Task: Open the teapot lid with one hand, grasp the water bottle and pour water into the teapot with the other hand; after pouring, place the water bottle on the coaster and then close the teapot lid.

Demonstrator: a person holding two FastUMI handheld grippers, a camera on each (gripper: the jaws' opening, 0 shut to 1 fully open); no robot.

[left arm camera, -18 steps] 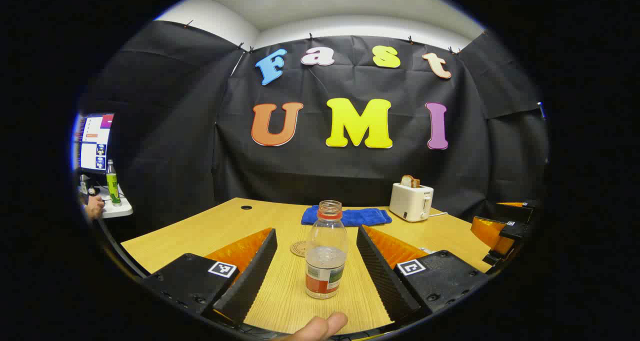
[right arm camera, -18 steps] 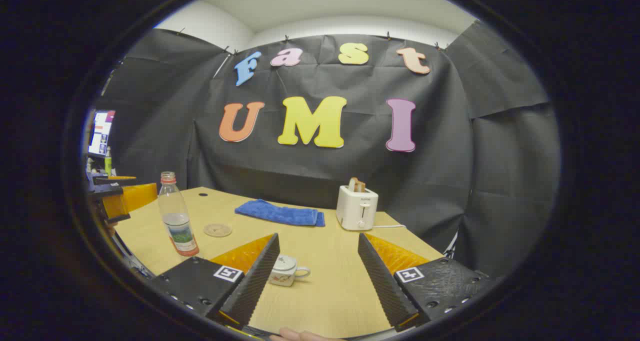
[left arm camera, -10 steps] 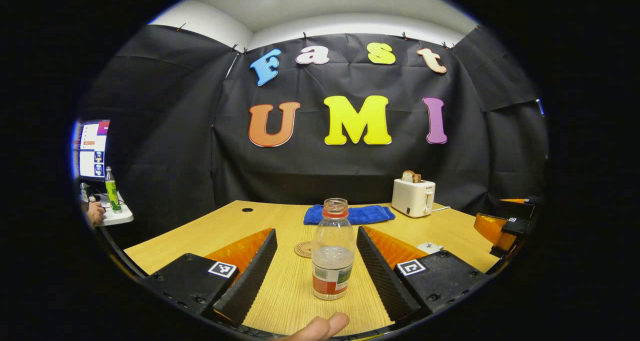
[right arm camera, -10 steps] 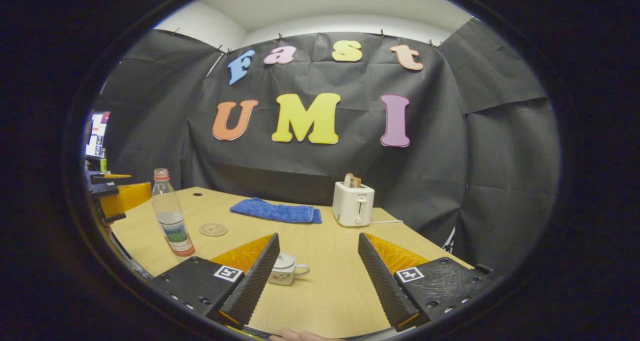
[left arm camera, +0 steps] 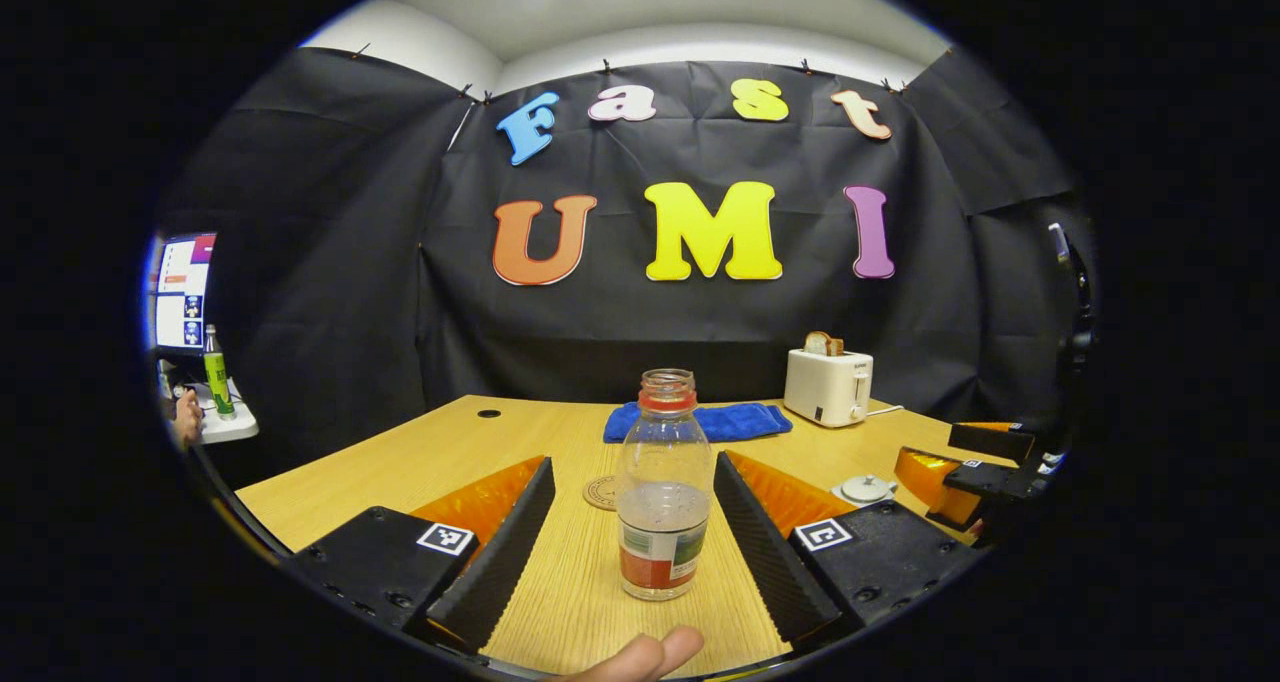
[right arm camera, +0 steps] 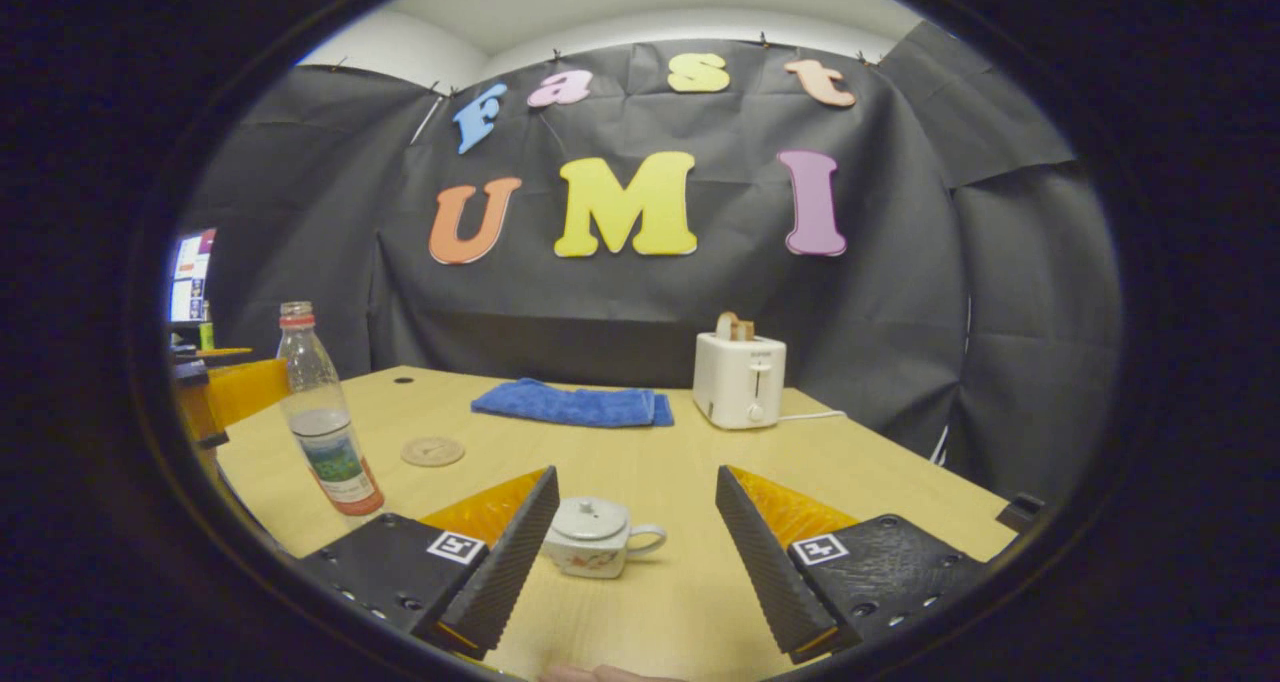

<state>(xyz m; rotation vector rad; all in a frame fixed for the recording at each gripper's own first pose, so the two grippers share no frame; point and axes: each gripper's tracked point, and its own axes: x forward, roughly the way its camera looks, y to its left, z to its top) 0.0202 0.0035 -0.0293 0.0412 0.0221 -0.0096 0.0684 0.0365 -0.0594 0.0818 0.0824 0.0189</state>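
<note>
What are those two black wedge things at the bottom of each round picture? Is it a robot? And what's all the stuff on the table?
No robot: a person holds one claw in each hand, each carrying a camera. The wedges are claw fingers. In the left gripper view, the left claw is open around a water bottle, not squeezing it. In the right gripper view, the right claw is open, holding nothing, with a little teapot, lid on, ahead. The wooden table also has a round coaster, a blue towel and a toaster.

Both views face the wall low across the table (left arm camera: 420, 457).
</note>
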